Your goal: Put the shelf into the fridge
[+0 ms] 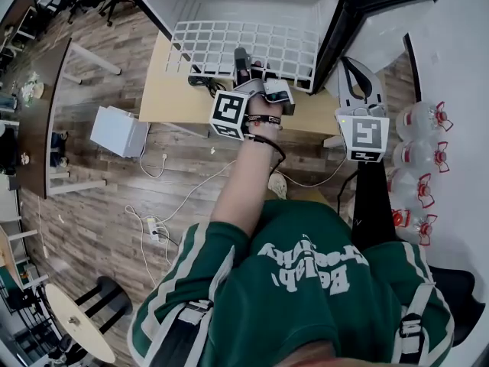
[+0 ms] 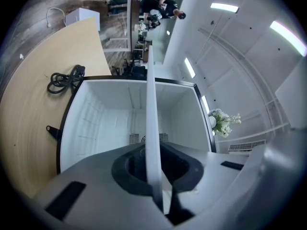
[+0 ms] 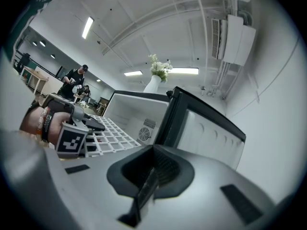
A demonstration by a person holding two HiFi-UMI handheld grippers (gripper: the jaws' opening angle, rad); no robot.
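Far left, a coiled black power cable [image 2: 64, 78] lies on the pale wooden tabletop [image 1: 164, 98], clear of the work. Left hand-held gripper [image 1: 243, 66] is clamped on the near edge of the white wire-grid shelf [image 1: 229, 48]. Its own view shows the shelf edge-on between the jaws, running straight ahead into the cavity. The shelf lies roughly flat, far part inside the mouth of the small white fridge [image 1: 191, 10], near edge at the front and apparently not seated yet. Faint ledges show on the fridge's side wall, and these look like the target.

Step in hand, as I read it: slide the shelf home. One grip on the front edge means the shelf can swing or sag, so hold it level, set both side edges on matching ledges, then push straight back without racking. If one side binds, back off rather than force it.

The dark fridge door [image 1: 382, 14] stands open at right, clear of the path. Right hand-held gripper [image 3: 144, 188] hangs near the door, jaws together, holding nothing. It could steady the shelf's right front corner. Clear red-capped bottles [image 1: 419, 159] stand farthest right.
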